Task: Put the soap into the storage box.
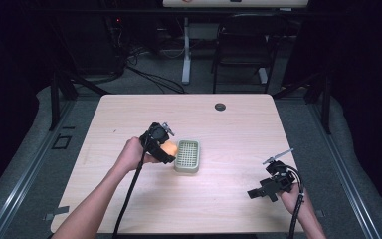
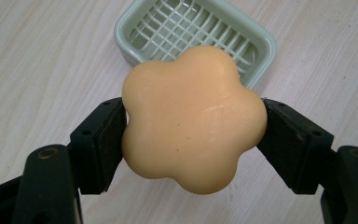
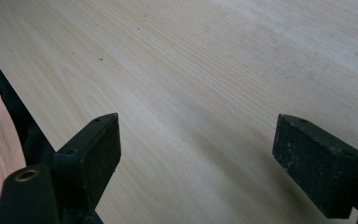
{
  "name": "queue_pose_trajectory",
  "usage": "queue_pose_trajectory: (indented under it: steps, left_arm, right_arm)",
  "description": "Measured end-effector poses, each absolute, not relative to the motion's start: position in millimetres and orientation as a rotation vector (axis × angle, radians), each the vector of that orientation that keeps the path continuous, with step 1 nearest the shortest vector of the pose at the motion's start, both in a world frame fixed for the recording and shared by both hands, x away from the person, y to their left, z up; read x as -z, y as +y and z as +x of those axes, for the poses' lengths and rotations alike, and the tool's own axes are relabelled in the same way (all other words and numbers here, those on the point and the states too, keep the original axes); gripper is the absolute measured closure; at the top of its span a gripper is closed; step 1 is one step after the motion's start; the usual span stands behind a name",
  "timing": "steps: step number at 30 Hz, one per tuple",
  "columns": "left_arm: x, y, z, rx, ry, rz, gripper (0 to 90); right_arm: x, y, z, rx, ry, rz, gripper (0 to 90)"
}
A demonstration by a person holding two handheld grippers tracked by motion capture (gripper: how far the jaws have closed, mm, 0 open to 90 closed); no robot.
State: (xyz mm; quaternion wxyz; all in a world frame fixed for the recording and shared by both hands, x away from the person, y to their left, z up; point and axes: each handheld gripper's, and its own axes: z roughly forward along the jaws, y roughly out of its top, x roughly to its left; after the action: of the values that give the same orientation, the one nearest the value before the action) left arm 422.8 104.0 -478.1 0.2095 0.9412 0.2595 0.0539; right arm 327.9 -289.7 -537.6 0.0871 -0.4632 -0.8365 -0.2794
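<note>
Orange soap held at the edge of the green dish

Peach-orange, flower-shaped soap [image 2: 193, 119] pinched between both pads of the left gripper [image 2: 193, 140], one pad on each flank, lobes bulging past the jaws; clamped across the widest part, probably so the slick bar cannot squirt out. Held clear of the wooden table [image 1: 229, 124], just beside the near rim of the pale green soap dish [image 2: 256, 44], whose slatted grid lies bare; judged from that, either about to be set down in the dish or just lifted from it, cannot tell which.

Right gripper [image 3: 196, 163] spread wide and holding nothing; parked well apart from the dish, low over bare wood near the table's right front corner, likely kept out of the way while one hand does the work.

From the left gripper view: the five lobes, the glossy skin, the exact pad contact. From the high view: soap [image 1: 169, 148] reduced to a small orange glow against the left gripper [image 1: 160, 144], but the whole layout plain; dish [image 1: 187, 156] near the table's middle, right gripper [image 1: 266, 191] far off, a cable hole [image 1: 220, 106] toward the far edge, a dark chair [image 1: 243, 45] beyond. From the right gripper view: only wood grain between the parted pads.
</note>
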Motion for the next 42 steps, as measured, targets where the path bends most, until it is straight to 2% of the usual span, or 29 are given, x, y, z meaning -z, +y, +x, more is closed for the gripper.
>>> queue_pose_trajectory:
  steps: [26, 42]
  left_arm:
    - [493.2, 57.3, 440.8, -0.112, 0.672, 2.638, 26.6]
    - [508.9, 43.3, 449.1, -0.109, 0.69, 2.657, 26.5]
  right_arm:
    - [537.8, -289.6, 327.3, 0.833, -2.497, -1.389, 15.0]
    - [537.2, -290.7, 328.1, 0.821, -2.499, -1.364, 15.0]
